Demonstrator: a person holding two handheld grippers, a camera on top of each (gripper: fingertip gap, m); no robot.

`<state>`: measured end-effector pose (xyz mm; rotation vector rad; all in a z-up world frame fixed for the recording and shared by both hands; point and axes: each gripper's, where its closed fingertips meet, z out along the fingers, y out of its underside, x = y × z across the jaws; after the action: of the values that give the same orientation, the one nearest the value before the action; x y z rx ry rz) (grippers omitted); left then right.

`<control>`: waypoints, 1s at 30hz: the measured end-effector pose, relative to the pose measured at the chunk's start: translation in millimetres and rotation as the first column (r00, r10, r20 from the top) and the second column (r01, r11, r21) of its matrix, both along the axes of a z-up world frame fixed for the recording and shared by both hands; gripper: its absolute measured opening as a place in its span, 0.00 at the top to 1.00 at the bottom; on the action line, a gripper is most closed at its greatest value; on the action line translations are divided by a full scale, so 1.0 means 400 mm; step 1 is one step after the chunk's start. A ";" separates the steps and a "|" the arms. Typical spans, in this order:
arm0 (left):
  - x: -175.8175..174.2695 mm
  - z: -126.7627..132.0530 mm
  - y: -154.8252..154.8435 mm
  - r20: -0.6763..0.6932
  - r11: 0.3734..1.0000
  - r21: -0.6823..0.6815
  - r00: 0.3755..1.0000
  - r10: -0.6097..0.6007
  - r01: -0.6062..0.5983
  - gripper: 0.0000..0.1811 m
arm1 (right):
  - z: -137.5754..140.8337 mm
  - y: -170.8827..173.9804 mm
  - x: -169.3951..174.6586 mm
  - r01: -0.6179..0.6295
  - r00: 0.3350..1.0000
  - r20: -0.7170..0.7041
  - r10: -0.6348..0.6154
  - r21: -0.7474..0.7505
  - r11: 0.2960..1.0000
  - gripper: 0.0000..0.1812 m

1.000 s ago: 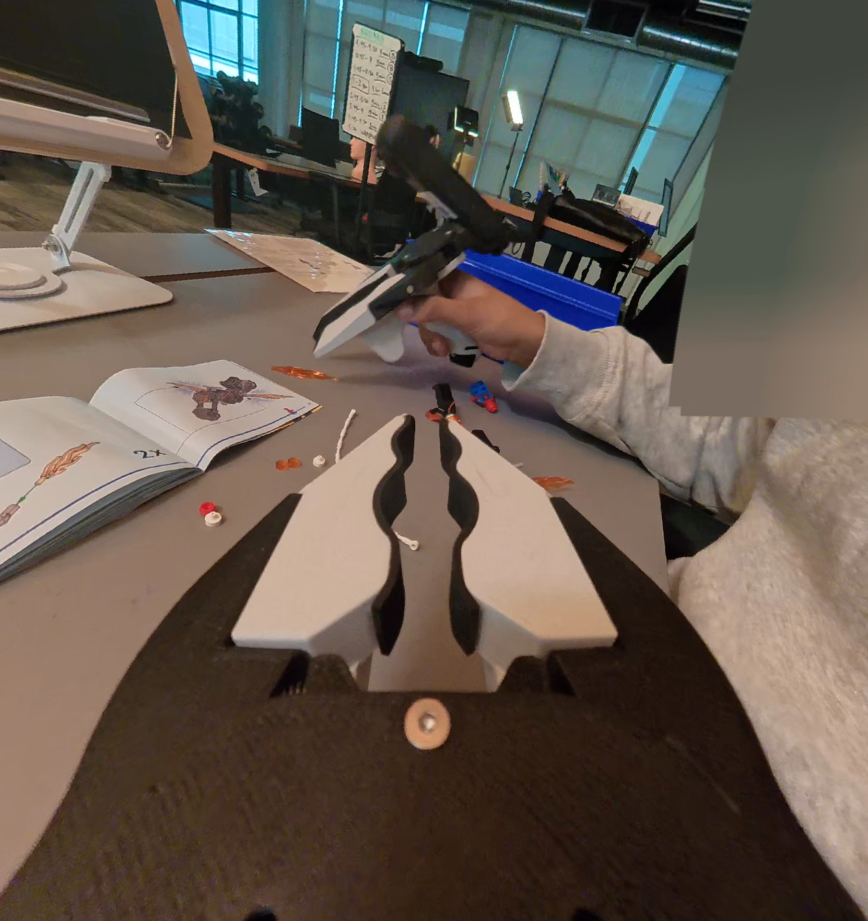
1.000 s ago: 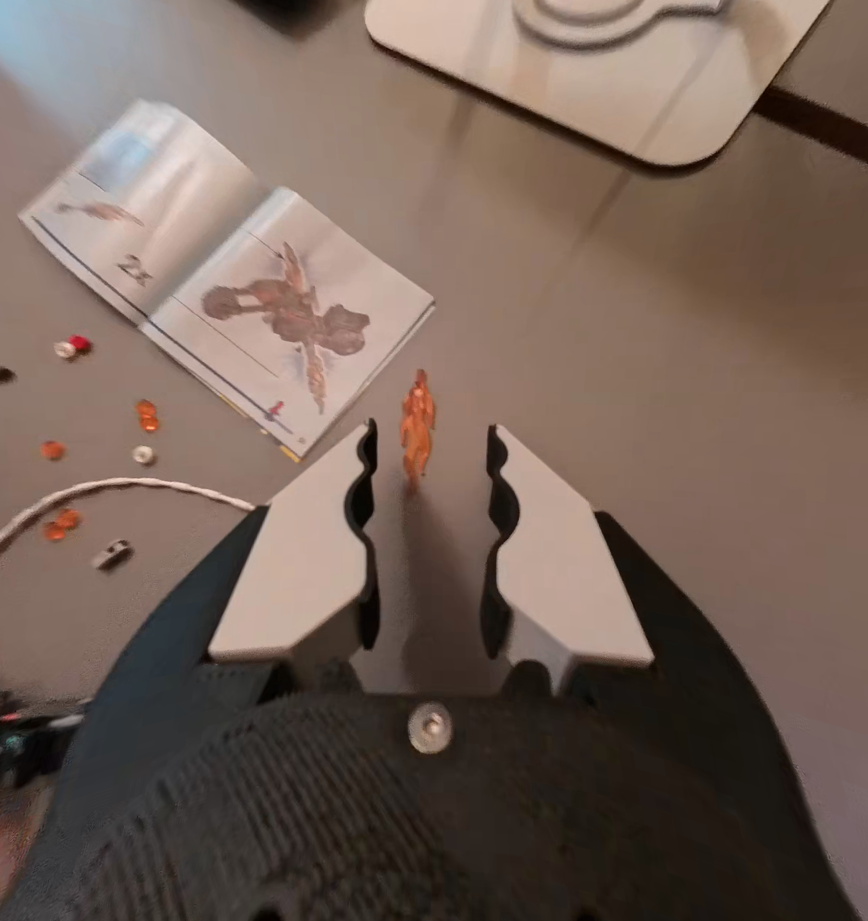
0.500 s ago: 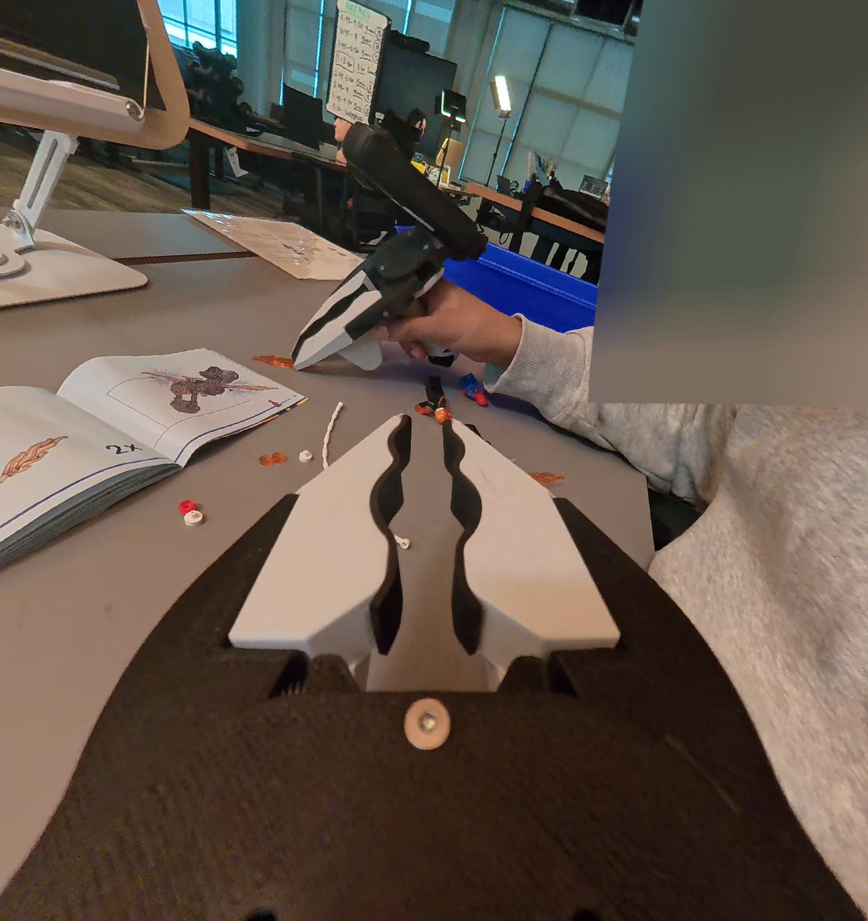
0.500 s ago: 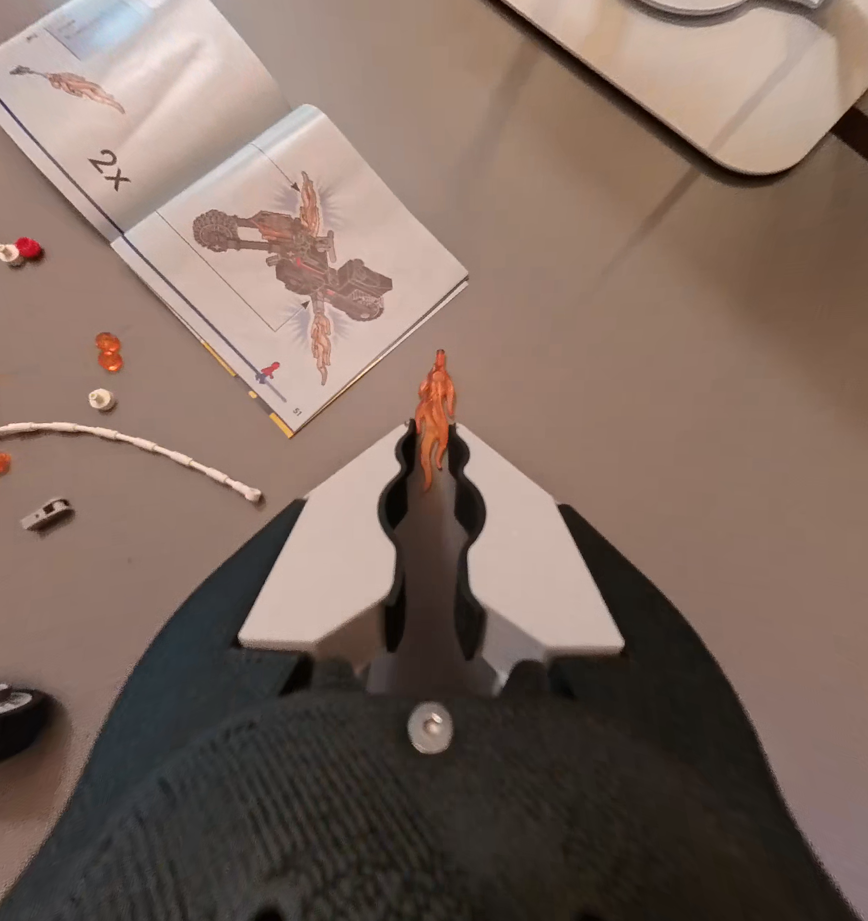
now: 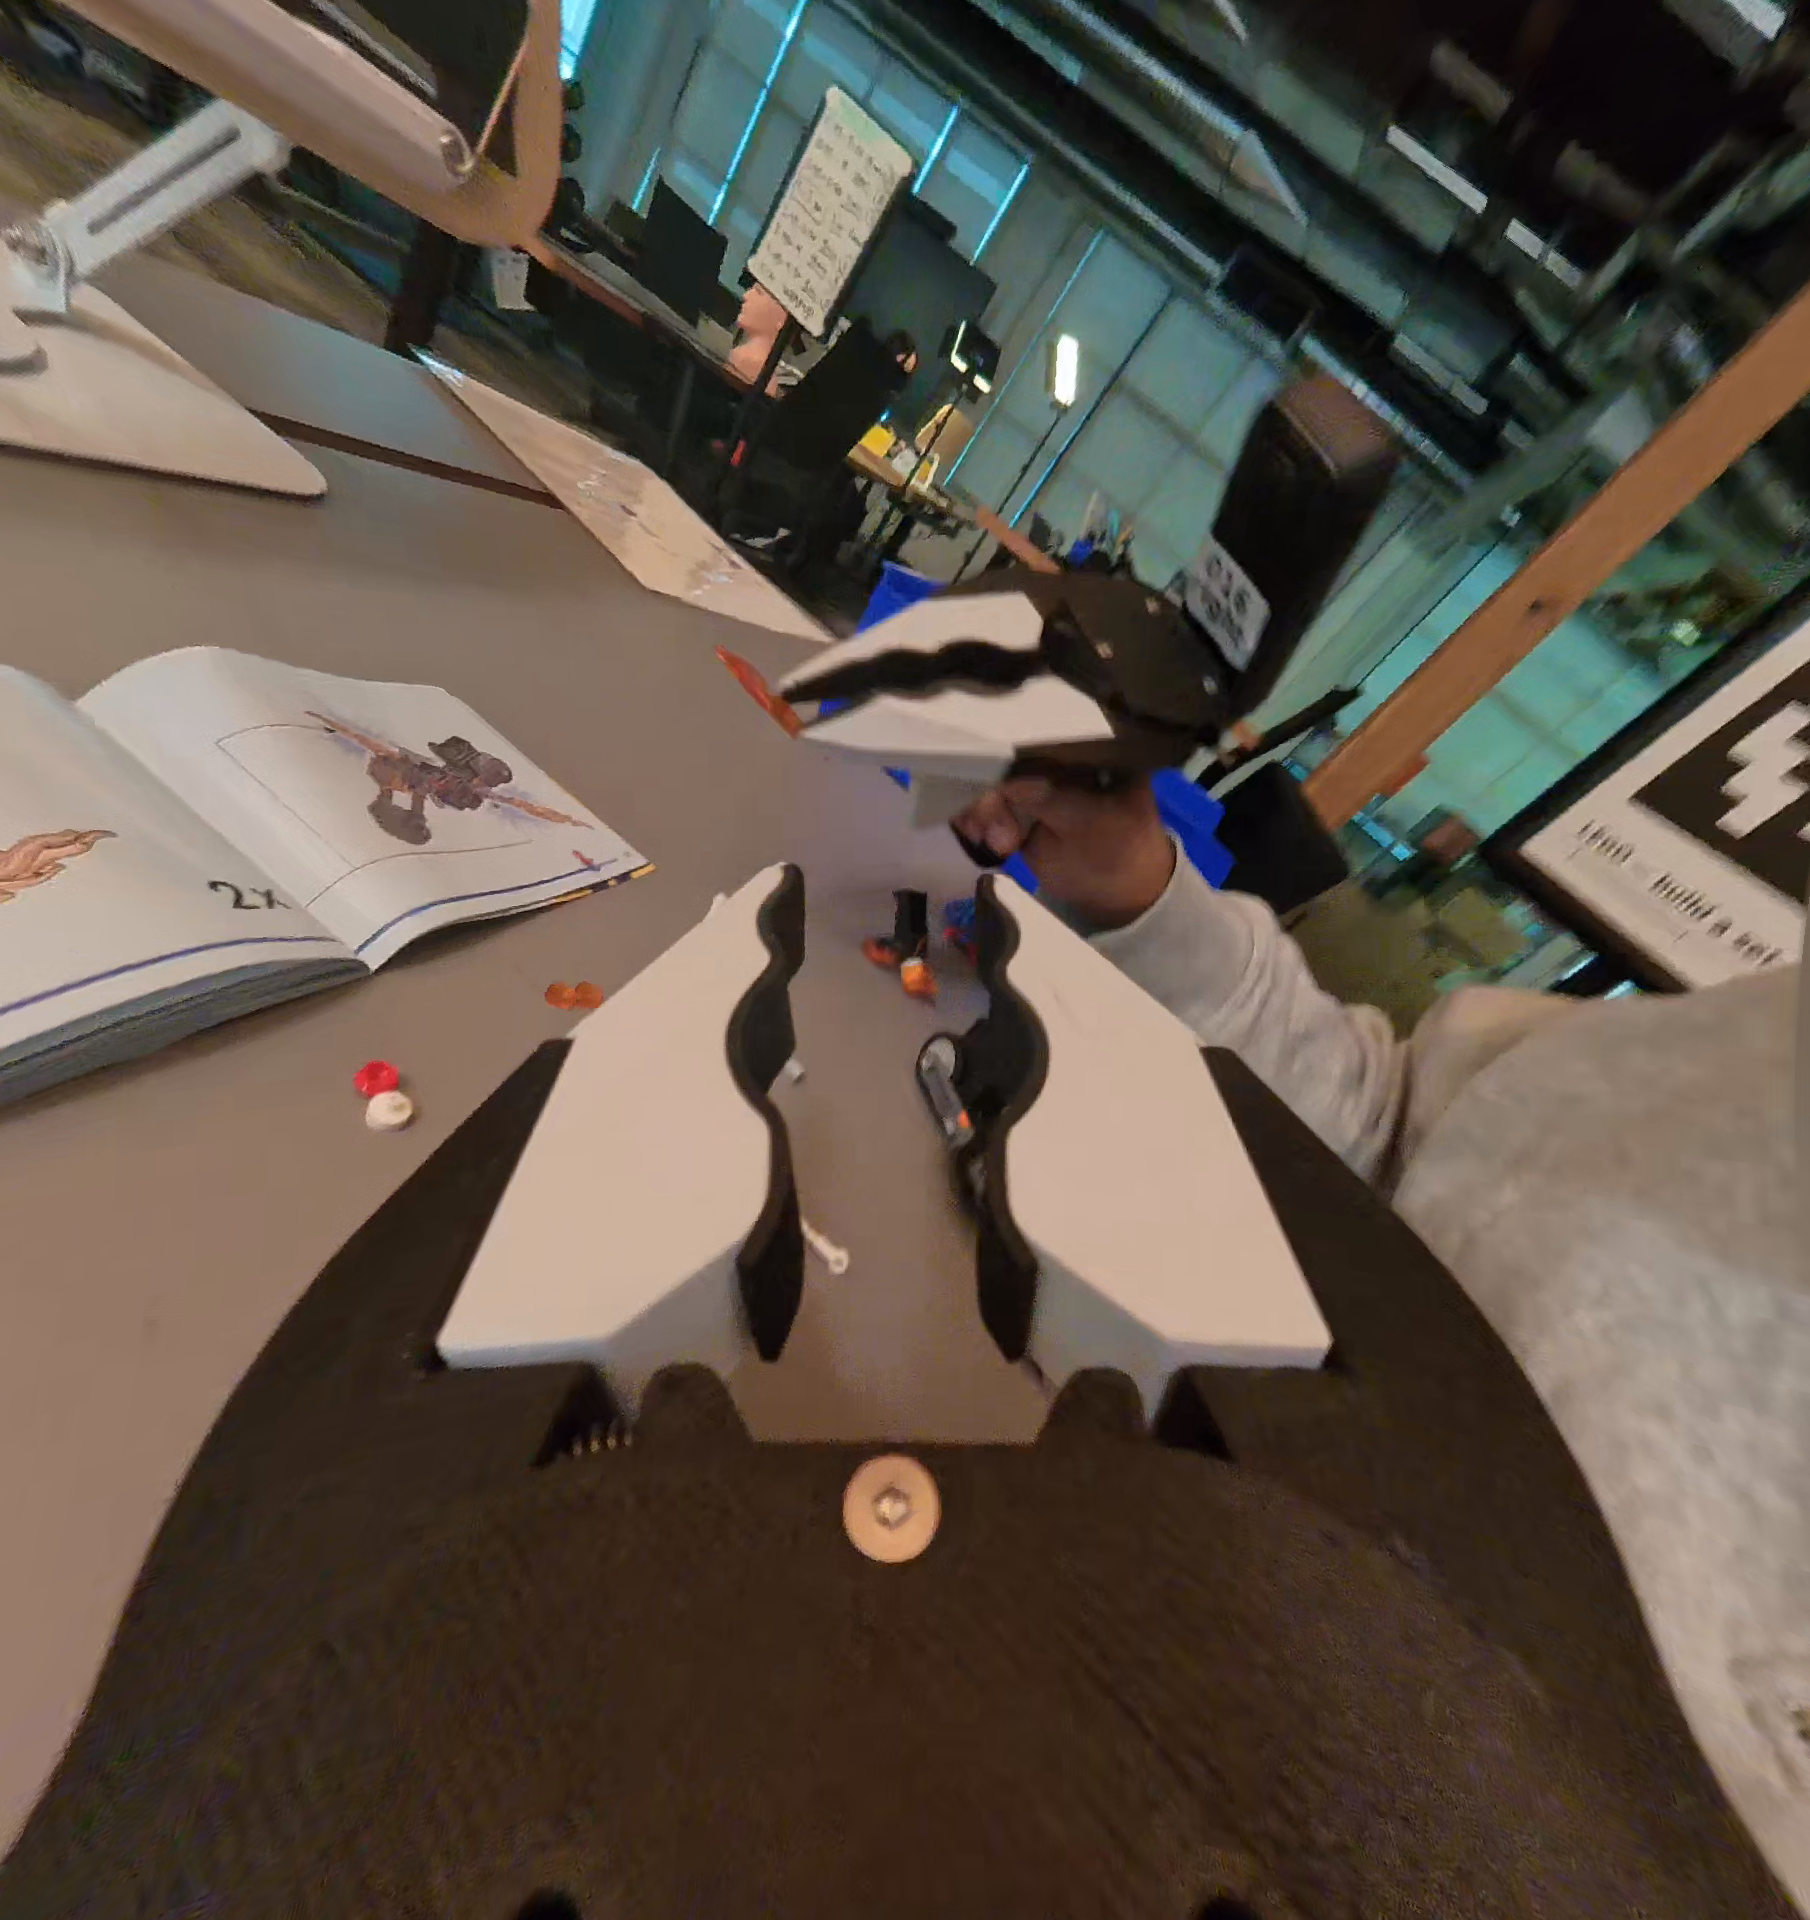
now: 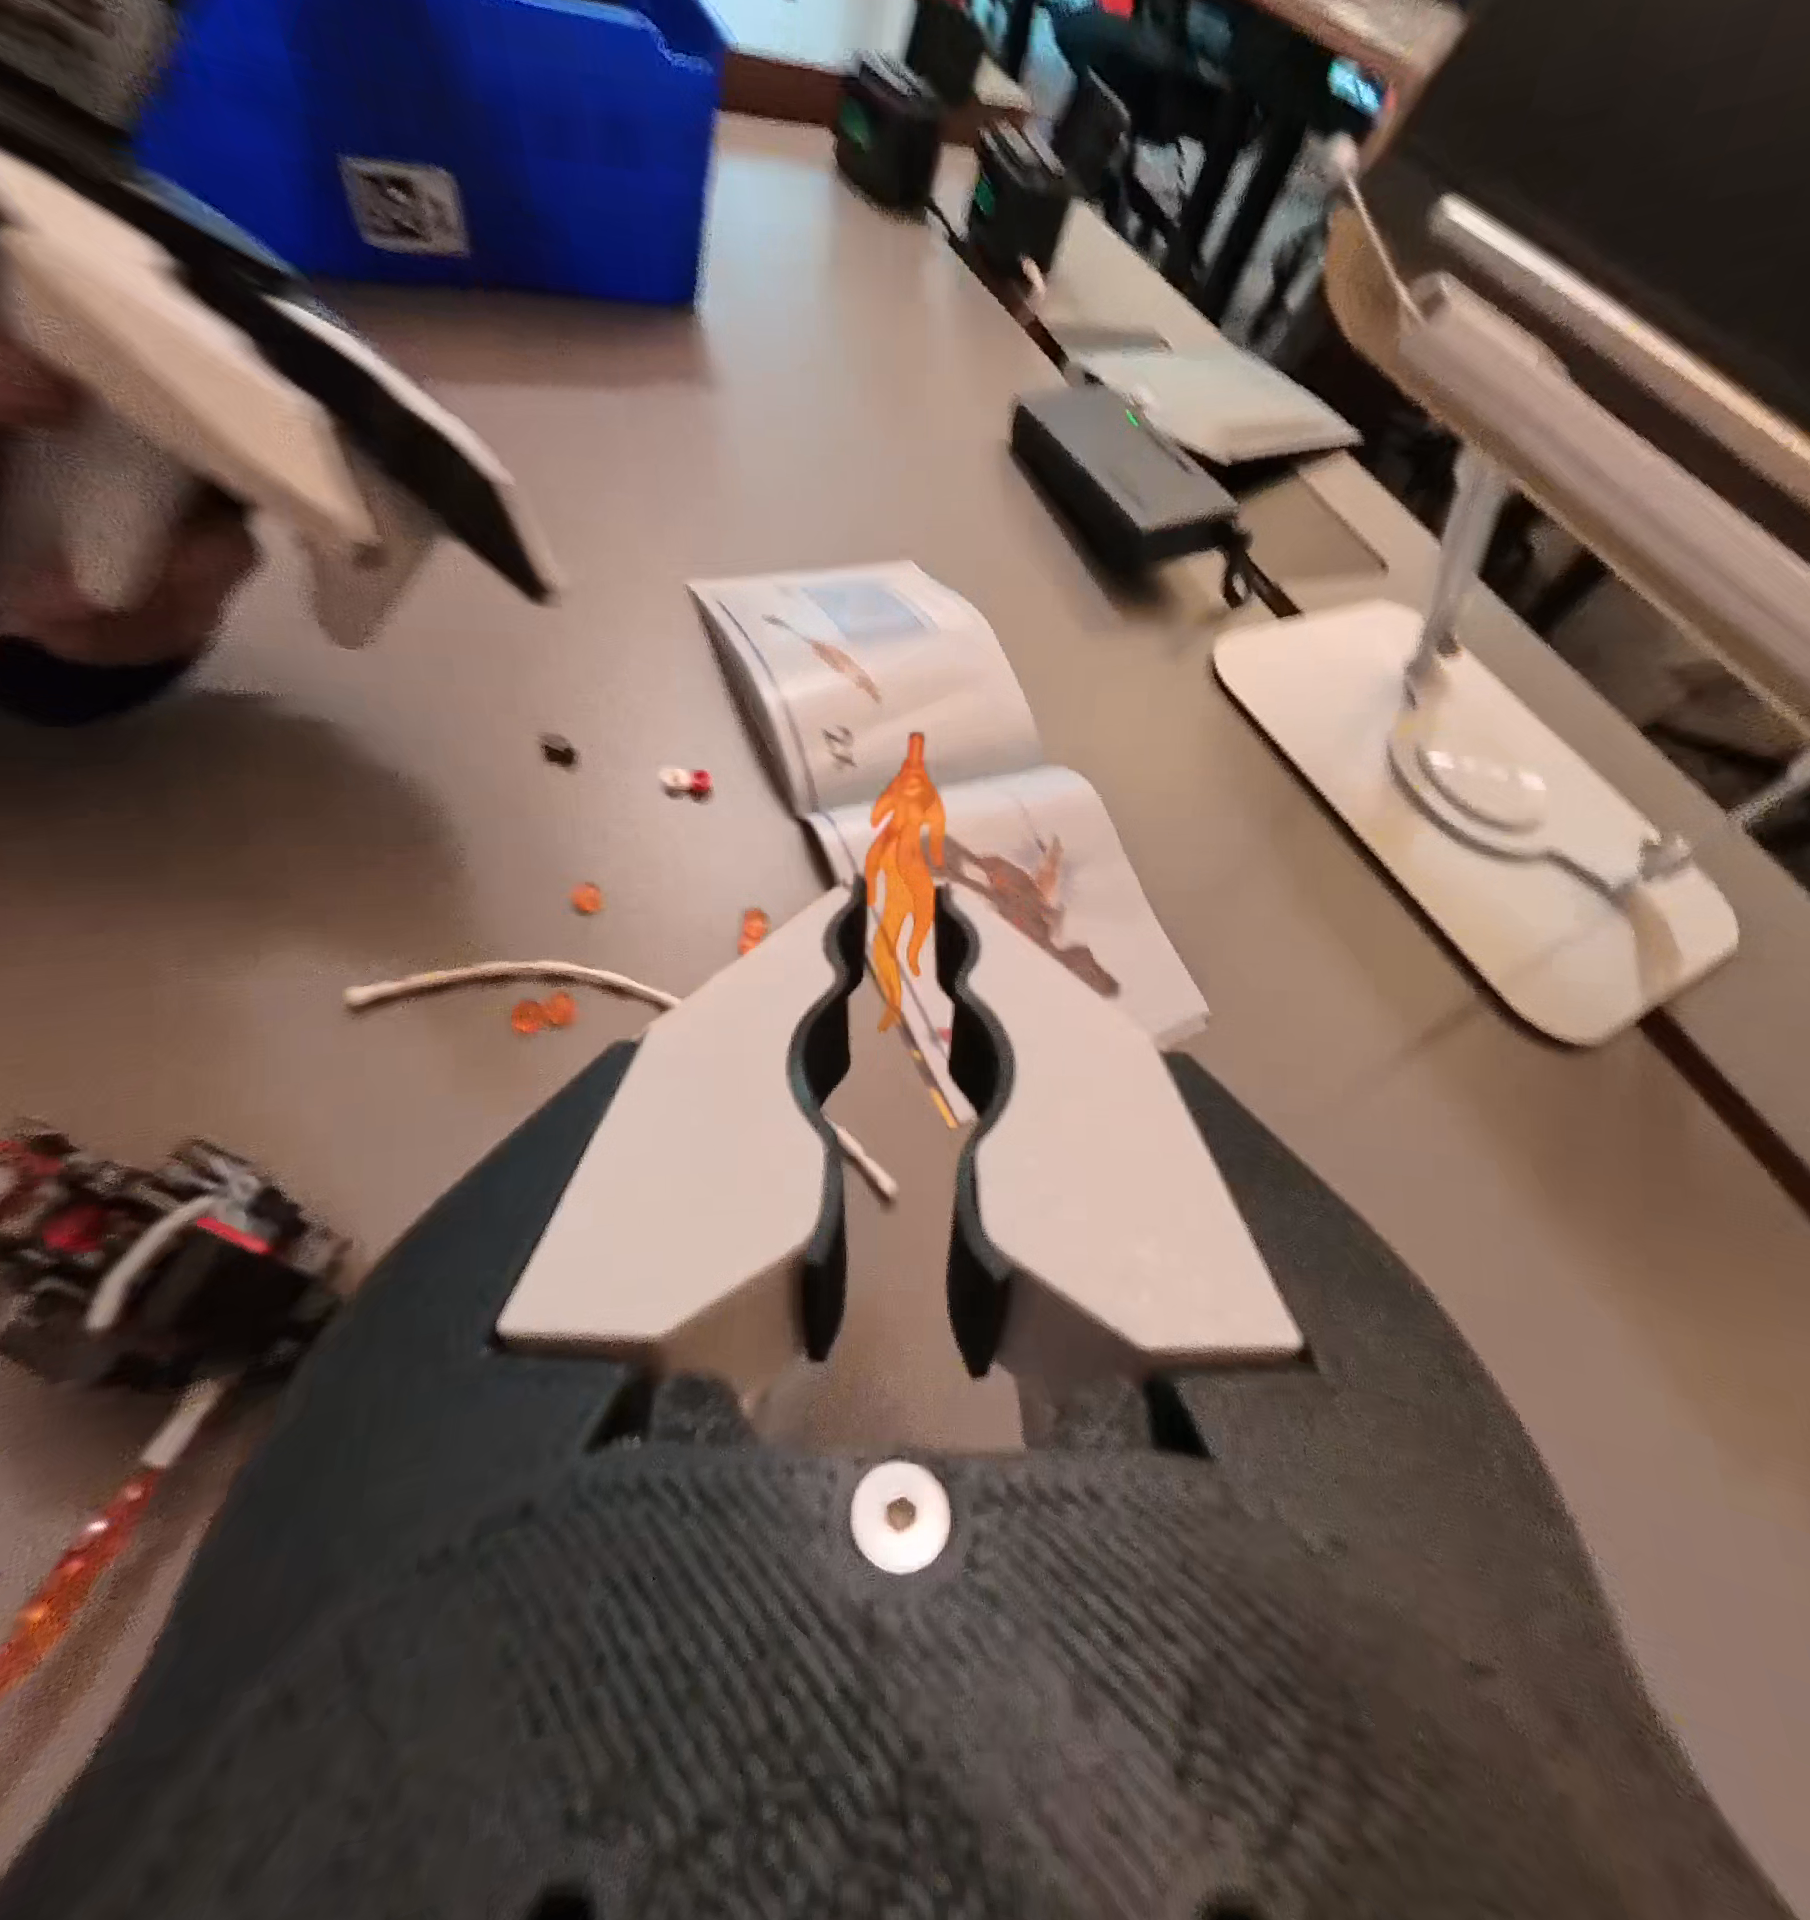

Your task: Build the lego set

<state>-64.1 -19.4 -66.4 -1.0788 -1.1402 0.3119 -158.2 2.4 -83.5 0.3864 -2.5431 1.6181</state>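
My right gripper [image 6: 899, 909] is shut on a translucent orange flame piece [image 6: 906, 873] and holds it upright above the table. It also shows in the left wrist view [image 5: 942, 686], raised, with the flame [image 5: 755, 686] sticking out of its tip. My left gripper [image 5: 888, 894] is open and empty, low over the grey table, with small black and orange parts [image 5: 911, 925] just ahead of it. A partly built black and red lego model [image 6: 132, 1257] lies at the left of the right wrist view. The open instruction booklet [image 5: 257, 831] lies to the left.
Loose red, white and orange studs [image 5: 381, 1091] and a white string [image 6: 506, 977] lie scattered on the table. A white monitor stand base [image 6: 1472, 810], a black box [image 6: 1119, 478] and a blue bin [image 6: 444, 135] stand further off. A person's grey sleeve [image 5: 1296, 997] is at the right. There is about 10 cm between the tips of the two grippers.
My right gripper shut on the orange flame piece and lifted it off the table, swinging round. My left gripper opened wider and tilted.
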 end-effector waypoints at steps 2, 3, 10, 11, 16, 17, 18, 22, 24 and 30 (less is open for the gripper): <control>-0.023 0.016 -0.008 0.002 0.997 0.080 1.000 -0.020 0.020 0.83 | 0.019 -0.002 0.047 -0.066 0.998 -0.012 0.066 -0.044 0.997 0.94; -0.033 0.023 -0.010 0.001 0.993 0.114 0.999 -0.033 0.033 0.83 | 0.026 -0.001 0.069 -0.097 0.995 -0.017 0.096 -0.061 0.993 0.95; -0.053 0.012 0.007 -0.013 0.957 0.264 0.993 -0.118 0.118 0.83 | 0.032 -0.001 0.168 -0.235 0.971 -0.060 0.230 -0.094 0.967 0.94; -0.050 0.010 0.009 -0.016 0.949 0.287 0.991 -0.133 0.132 0.84 | 0.030 -0.002 0.175 -0.244 0.969 -0.065 0.239 -0.090 0.966 0.94; -0.042 0.012 0.001 -0.034 0.918 0.362 0.986 -0.161 0.162 0.87 | 0.014 -0.008 0.190 -0.257 0.964 -0.094 0.251 -0.068 0.964 0.94; -0.041 0.012 0.002 -0.035 0.915 0.368 0.986 -0.165 0.167 0.88 | 0.011 -0.010 0.192 -0.259 0.963 -0.099 0.252 -0.066 0.964 0.94; -0.041 0.011 0.003 -0.034 0.913 0.372 0.985 -0.169 0.170 0.88 | 0.010 -0.011 0.195 -0.261 0.962 -0.103 0.254 -0.064 0.963 0.94; -0.039 0.009 0.006 -0.029 0.906 0.384 0.984 -0.178 0.176 0.91 | 0.003 -0.016 0.203 -0.267 0.959 -0.119 0.259 -0.054 0.962 0.94; -0.037 0.009 0.005 -0.031 0.904 0.389 0.983 -0.181 0.178 0.94 | 0.000 -0.018 0.205 -0.266 0.958 -0.128 0.258 -0.051 0.963 0.94; -0.034 0.013 0.002 -0.044 0.900 0.397 0.983 -0.179 0.182 0.98 | 0.000 -0.018 0.198 -0.251 0.959 -0.148 0.241 -0.050 0.967 0.94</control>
<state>-77.5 -18.6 -61.1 -0.8096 -1.0322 -0.0665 -78.8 -5.0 -83.4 0.8086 -2.4062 1.6839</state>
